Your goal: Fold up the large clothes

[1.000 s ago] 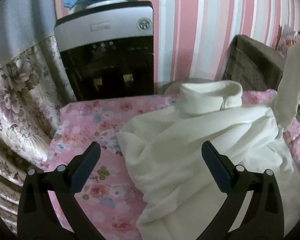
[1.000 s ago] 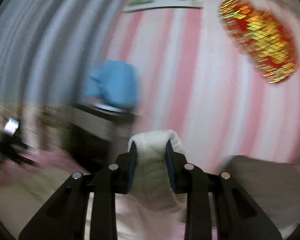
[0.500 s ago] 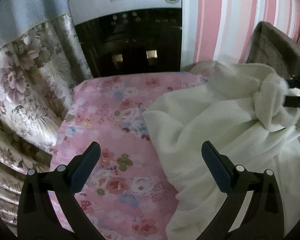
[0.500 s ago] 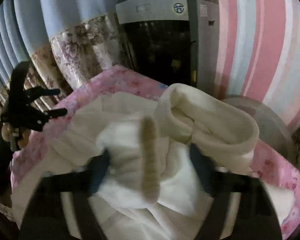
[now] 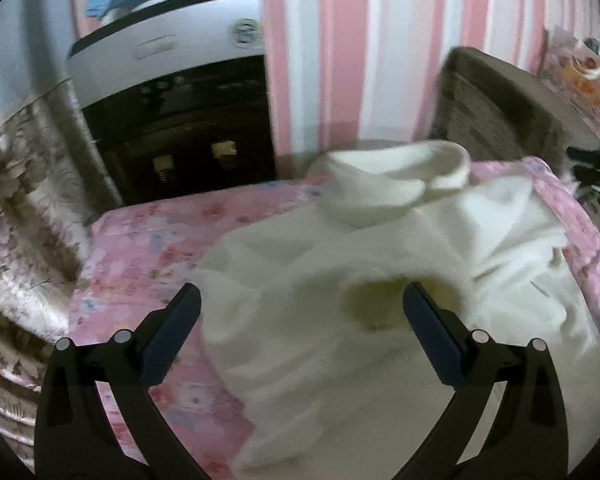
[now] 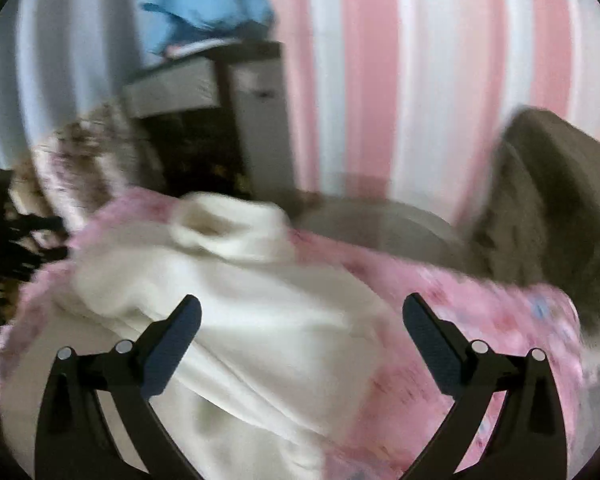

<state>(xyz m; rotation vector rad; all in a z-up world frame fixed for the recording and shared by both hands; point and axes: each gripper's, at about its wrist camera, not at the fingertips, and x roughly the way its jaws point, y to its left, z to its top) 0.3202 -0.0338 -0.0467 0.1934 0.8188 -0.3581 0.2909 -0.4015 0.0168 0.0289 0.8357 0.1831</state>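
A cream white turtleneck sweater (image 5: 340, 280) lies rumpled on a pink floral cloth (image 5: 148, 240), its thick collar (image 5: 388, 176) at the far end. A sleeve cuff opening (image 5: 392, 300) faces me between the left fingers. My left gripper (image 5: 300, 312) is open and empty just above the sweater. My right gripper (image 6: 300, 320) is open and empty over the sweater (image 6: 240, 312), whose collar (image 6: 228, 232) shows far left. The left gripper shows dark at the left edge of the right wrist view (image 6: 16, 240). Both views are blurred.
A water dispenser (image 5: 180, 100) with a blue cover stands behind the table by the pink striped wall. A floral curtain (image 5: 16, 220) hangs left. A brown chair back (image 5: 500, 112) stands at the far right; it also shows in the right wrist view (image 6: 552, 200).
My right gripper opened and let go of the sleeve it held up; the sleeve now lies on the sweater. Both grippers have shifted over the garment.
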